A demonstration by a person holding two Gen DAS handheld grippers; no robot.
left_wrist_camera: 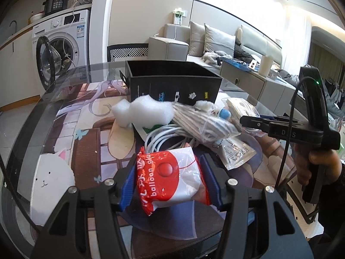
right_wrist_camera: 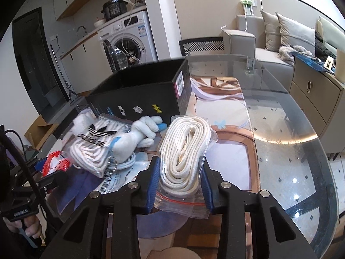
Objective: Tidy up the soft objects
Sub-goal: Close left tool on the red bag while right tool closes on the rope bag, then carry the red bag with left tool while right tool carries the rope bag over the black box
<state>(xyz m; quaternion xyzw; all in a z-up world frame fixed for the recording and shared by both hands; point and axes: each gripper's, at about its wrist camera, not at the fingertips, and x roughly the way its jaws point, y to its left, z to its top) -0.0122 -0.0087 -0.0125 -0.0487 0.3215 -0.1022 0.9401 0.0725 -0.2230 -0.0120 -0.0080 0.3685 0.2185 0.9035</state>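
- Both pairs of fingers are clamped on something: the left gripper (left_wrist_camera: pixel 167 181) pinches a red-and-white balloon glue packet (left_wrist_camera: pixel 170 177) between its blue pads, and the right gripper (right_wrist_camera: pixel 180 180) squeezes a clear zip bag of coiled white rope (right_wrist_camera: pixel 183 157).
- Each bag sits low over the patterned mat (left_wrist_camera: pixel 90 151) on the glass table (right_wrist_camera: pixel 291 151); I can't tell whether either has left the surface.
- Behind them stands the open black box (left_wrist_camera: pixel 174 82), empty as far as I can see into it, and to my eye the place the soft things are meant to go.
- Still lying in front of the box: white foam (left_wrist_camera: pixel 142 111), a bagged bundle of striped laces (right_wrist_camera: pixel 94 149), a white plush toy (right_wrist_camera: pixel 138 136) and a coiled white cable (left_wrist_camera: pixel 166 136).
- So the step in hand looks like the pick-up, two items at once, with none boxed yet.
- Next, I'd judge, each bag must be raised above the box's rim, carried over it and released inside; the slack plastic may sag or slip, and the two hands need to stay apart.
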